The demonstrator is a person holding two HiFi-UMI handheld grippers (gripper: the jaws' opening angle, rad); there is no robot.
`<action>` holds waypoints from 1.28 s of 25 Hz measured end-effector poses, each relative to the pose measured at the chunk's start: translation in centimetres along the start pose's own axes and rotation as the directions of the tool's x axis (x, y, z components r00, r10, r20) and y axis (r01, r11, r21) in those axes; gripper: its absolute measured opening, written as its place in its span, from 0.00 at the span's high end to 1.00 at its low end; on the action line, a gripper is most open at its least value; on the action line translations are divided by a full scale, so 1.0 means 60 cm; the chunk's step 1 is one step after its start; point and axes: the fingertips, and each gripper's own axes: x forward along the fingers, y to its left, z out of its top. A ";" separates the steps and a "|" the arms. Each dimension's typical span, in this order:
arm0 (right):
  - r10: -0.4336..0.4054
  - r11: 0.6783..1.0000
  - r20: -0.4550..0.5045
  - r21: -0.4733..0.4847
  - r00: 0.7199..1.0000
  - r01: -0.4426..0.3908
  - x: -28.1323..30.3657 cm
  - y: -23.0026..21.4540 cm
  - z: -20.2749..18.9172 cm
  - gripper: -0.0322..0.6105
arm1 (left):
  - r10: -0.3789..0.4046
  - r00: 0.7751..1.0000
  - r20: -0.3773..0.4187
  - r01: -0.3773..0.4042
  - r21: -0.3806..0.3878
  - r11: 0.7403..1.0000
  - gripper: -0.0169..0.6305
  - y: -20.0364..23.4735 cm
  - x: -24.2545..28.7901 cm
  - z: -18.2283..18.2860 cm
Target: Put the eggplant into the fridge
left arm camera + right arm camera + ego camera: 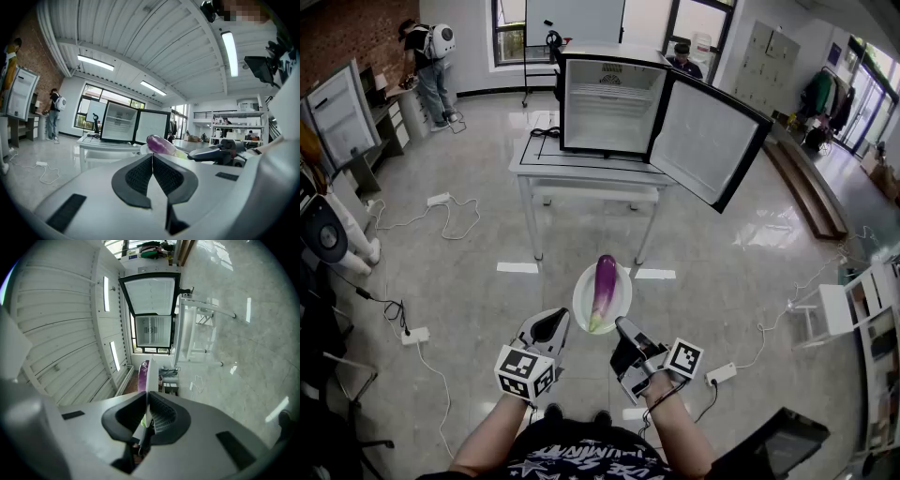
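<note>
Well short of the fridge, the right gripper [623,326] has its jaws clamped on the near rim of a white plate [579,302]. The eggplant [604,289] lies loose along that plate with its purple end pointing toward the fridge. The left gripper [551,323] sits just beside the plate with its jaws pressed together on nothing. The main risk is the one-sided hold. The plate hangs out from a single rim pinch, so any dip or twist of the wrist could roll the eggplant off onto the floor [469,272]. The rim could also slip in the jaws; how deep the bite goes is hard to judge, since the right gripper view shows the plate only edge-on. Bringing the idle left gripper under the far rim would probably steady it. Between the person and the fridge the tiles are open, with cables [441,211] trailing off to the left of the path. The table [581,169] carrying the fridge [609,103] has a front edge the plate must clear. The door [708,141] stands swung out on the fridge's right, so the approach is best made straight on or from the left. Inside, a wire shelf [609,98] limits the height for entry.
</note>
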 end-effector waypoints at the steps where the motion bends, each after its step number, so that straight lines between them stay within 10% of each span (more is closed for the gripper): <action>1: 0.002 1.000 -0.001 -0.001 1.000 -0.002 0.000 0.002 0.001 0.92 | -0.001 1.000 0.001 0.001 0.001 1.000 0.96 -0.001 0.000 0.002; 32: 0.011 0.997 -0.040 -0.080 0.999 -0.014 0.047 0.020 -0.042 0.92 | -0.022 1.000 0.021 0.022 0.003 1.000 0.96 0.045 -0.022 0.014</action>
